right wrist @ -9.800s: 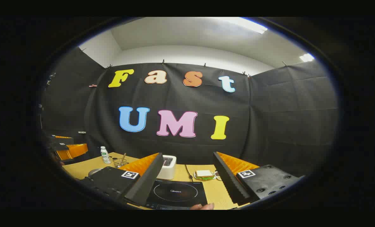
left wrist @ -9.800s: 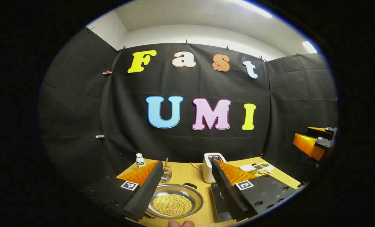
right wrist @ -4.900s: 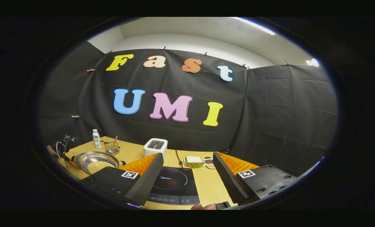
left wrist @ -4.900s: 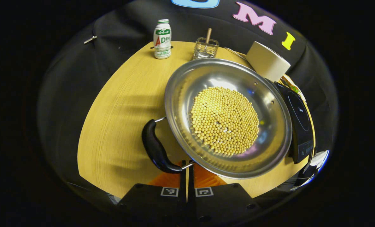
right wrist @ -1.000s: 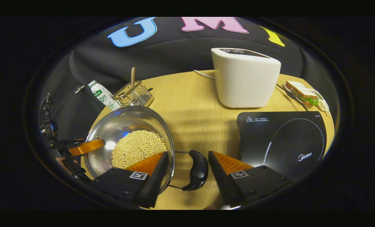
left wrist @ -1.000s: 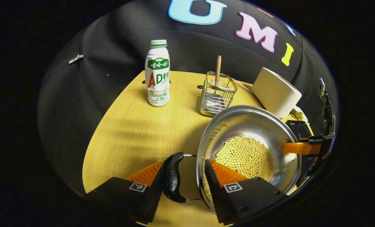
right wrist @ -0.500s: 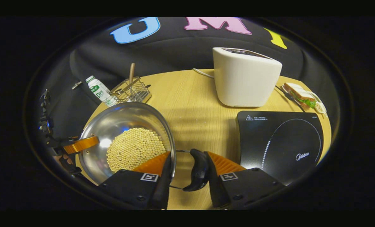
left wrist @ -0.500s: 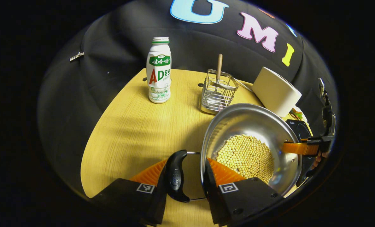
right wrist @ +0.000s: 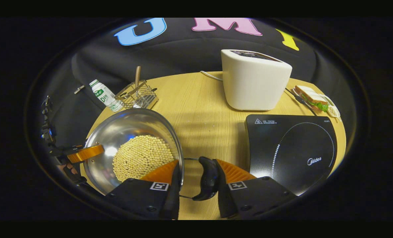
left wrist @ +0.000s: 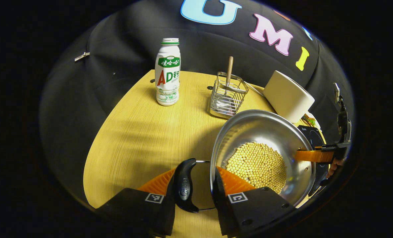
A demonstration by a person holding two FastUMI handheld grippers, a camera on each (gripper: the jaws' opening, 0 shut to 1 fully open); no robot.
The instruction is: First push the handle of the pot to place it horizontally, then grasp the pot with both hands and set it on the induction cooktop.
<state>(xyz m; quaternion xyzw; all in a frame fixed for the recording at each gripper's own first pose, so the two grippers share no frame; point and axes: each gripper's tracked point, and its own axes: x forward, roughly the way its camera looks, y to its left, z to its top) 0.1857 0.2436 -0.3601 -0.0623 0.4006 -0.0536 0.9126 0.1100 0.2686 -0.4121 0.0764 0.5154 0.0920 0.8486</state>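
A steel pot (left wrist: 249,129) holding soybeans (left wrist: 255,165) stands on the wooden table (left wrist: 140,132). In the left gripper view my left gripper (left wrist: 195,172) is shut across the pot's near black handle (left wrist: 184,185): one finger is outside the handle, the other inside the rim. In the right gripper view my right gripper (right wrist: 197,163) is shut the same way on the opposite handle (right wrist: 208,180), with one finger inside the pot (right wrist: 127,129). Each view shows the other gripper's finger at the far rim. The black induction cooktop (right wrist: 292,152) lies just right of the pot.
A white bottle (left wrist: 167,76) and a wire rack (left wrist: 227,99) with a wooden-handled utensil stand behind the pot. A white toaster (right wrist: 254,82) sits behind the cooktop, its cord trailing back. A sandwich on a plate (right wrist: 313,97) is at the far right edge.
A second ago both grippers stood open around the pot's two handles. Both have since shut on handle and rim. The pot has barely shifted.
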